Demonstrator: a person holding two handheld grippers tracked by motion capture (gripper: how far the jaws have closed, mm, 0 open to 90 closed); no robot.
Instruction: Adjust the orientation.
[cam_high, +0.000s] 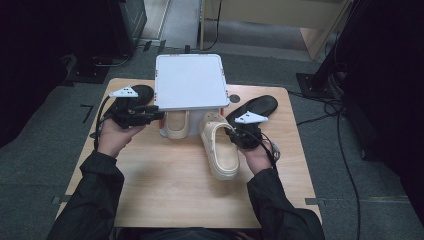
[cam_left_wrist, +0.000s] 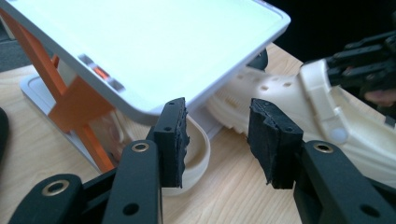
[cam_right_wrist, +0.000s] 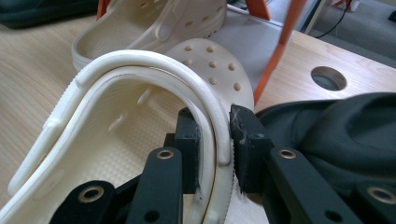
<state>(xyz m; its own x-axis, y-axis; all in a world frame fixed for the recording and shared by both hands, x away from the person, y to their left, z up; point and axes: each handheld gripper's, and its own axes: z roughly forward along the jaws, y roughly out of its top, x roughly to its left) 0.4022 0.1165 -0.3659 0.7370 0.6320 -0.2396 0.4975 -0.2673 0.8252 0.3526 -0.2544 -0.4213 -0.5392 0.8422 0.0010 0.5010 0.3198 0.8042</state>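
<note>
right gripper (cam_right_wrist: 215, 149) fingers clamped on cream clog (cam_right_wrist: 140, 93) (side wall), left gripper (cam_left_wrist: 219, 140) fingers parted, empty

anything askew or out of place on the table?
Yes: one cream clog sits under the white rack, while its mate lies angled out on the table, its side wall clamped in the right tool.

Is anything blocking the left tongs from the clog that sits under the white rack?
Nothing visible lies between the left tongs and the clog's heel, but the white shelf overhangs it just above, leaving little room.
</note>
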